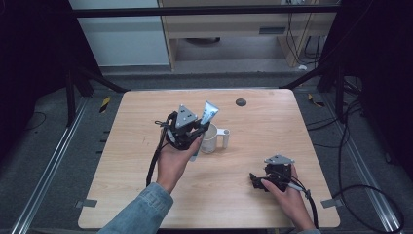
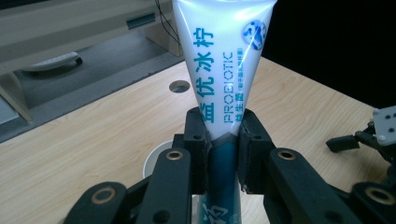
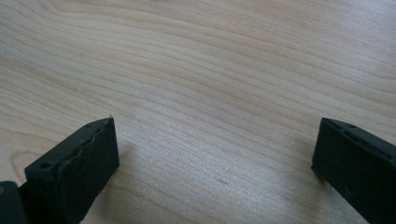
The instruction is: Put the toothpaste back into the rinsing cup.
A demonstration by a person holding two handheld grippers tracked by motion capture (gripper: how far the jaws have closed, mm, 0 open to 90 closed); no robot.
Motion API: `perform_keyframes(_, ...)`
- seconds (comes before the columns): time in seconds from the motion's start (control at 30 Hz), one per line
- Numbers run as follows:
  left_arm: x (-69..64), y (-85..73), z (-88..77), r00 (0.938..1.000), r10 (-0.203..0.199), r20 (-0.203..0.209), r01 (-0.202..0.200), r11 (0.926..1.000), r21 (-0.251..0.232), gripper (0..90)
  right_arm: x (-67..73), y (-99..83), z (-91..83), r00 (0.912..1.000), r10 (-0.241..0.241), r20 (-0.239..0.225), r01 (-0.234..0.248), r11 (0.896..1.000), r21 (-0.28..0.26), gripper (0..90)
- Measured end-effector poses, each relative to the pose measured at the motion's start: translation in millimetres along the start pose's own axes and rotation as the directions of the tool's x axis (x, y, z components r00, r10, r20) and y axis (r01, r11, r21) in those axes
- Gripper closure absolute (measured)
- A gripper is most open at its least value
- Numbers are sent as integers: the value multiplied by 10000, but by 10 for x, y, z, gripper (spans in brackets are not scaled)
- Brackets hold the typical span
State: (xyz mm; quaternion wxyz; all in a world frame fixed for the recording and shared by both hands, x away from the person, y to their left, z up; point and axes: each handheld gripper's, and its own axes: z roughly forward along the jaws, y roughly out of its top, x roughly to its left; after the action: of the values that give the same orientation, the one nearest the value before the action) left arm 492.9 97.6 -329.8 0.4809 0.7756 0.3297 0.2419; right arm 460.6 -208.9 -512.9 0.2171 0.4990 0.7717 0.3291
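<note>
My left gripper (image 1: 195,130) is shut on a white and teal toothpaste tube (image 1: 209,113), held upright just above and left of a white mug (image 1: 213,138). In the left gripper view the tube (image 2: 223,70) rises between the two black pads (image 2: 195,140), its flat crimped end up, and the mug's rim (image 2: 156,156) shows below the jaws. My right gripper (image 1: 255,181) rests low on the table at the front right, its jaws wide apart. Bare wood lies between its fingers (image 3: 77,163) in the right gripper view.
The wooden table (image 1: 146,195) has a dark round hole (image 1: 240,102) near its far edge. Black frame legs stand at the far corners. Cables trail on the floor to the right. A pale cabinet stands beyond the table.
</note>
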Motion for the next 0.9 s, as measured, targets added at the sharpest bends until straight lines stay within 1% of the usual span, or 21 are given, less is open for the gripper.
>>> perform_keyframes(0.1,-2,26,15,9999,-42,-129,39,9996,-273,761,0,0,0,10000,5,-1,-5,10000,1,6)
perform_keyframes(0.17,5,29,19,9999,-27,-120,22,9994,-359,761,0,0,0,10000,0,-2,0,10000,1,6)
perform_keyframes(0.2,13,26,35,9999,-147,-78,143,9984,-552,761,0,0,0,10000,0,-1,0,10000,-1,7)
perform_keyframes(0.3,21,23,49,9998,-182,-78,176,9970,-752,761,0,0,0,10000,1,-1,-1,10000,0,7)
perform_keyframes(0.4,32,31,63,9995,-295,-64,286,9933,-1117,761,0,0,0,10000,2,-2,-2,10000,1,7)
perform_keyframes(0.47,33,34,63,9996,-290,-51,282,9925,-1187,761,0,0,0,10000,2,-1,-2,10000,0,6)
perform_keyframes(0.5,40,39,61,9996,-299,-9,295,9914,-1279,761,0,0,0,10000,-1,-2,1,10000,1,6)
perform_keyframes(0.53,52,43,64,9992,-389,68,395,9889,-1430,761,-2,1,0,10000,0,-30,0,10000,16,6)
perform_keyframes(0.57,52,43,64,9992,-389,68,395,9889,-1430,761,-2,1,0,10000,0,-30,0,10000,16,6)
perform_keyframes(0.6,67,46,70,9994,-342,48,345,9877,-1528,761,-3,2,1,10000,-10,-49,10,10000,18,6)
perform_keyframes(0.67,84,43,84,9991,-414,99,425,9850,-1672,761,-4,2,1,10000,-25,-44,25,10000,10,6)
perform_keyframes(0.7,84,43,84,9991,-414,99,425,9850,-1672,761,-4,2,1,10000,-25,-44,25,10000,10,6)
perform_keyframes(0.8,111,37,135,9985,-516,188,543,9786,-1983,761,-4,2,1,10000,-22,-40,22,10000,10,6)
perform_keyframes(0.9,122,28,158,9987,-474,200,505,9775,-2047,761,-4,2,1,10000,-25,-44,25,10000,9,6)
